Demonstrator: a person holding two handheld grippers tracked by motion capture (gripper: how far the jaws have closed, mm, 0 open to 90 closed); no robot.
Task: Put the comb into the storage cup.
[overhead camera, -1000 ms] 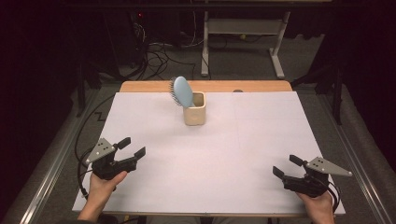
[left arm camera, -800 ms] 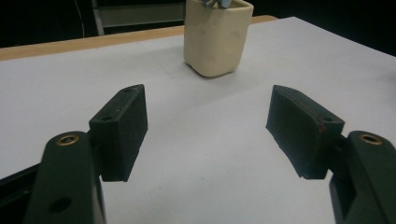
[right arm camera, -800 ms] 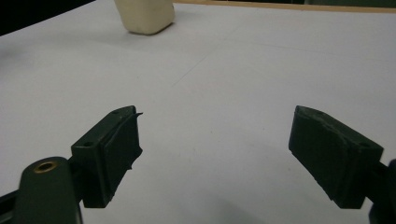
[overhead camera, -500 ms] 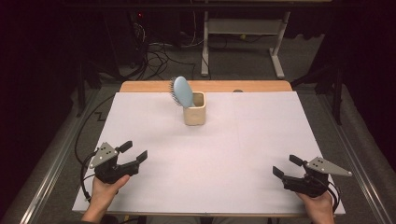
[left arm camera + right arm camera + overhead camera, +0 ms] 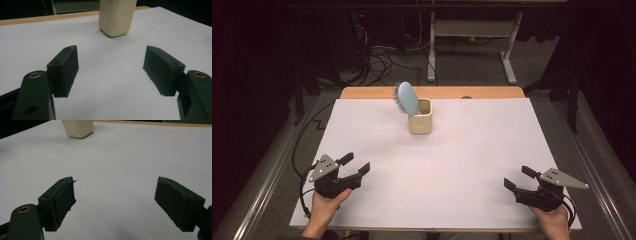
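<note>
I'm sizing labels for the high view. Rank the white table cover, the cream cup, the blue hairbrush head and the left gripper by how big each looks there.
1. White table cover, by far the largest.
2. Left gripper, though it sits nearer the camera, which may inflate it.
3 and 4. Cream square cup and blue oval hairbrush head look too alike to rank.

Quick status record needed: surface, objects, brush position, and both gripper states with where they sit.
surface: white table top
cup: cream cup, upright, far centre
brush: blue hairbrush, standing in the cup, head up, leaning left
left gripper: open, empty, near left edge, aimed toward the cup
right gripper: open, empty, near right edge
contact: neither gripper touches the cup or hairbrush
</note>
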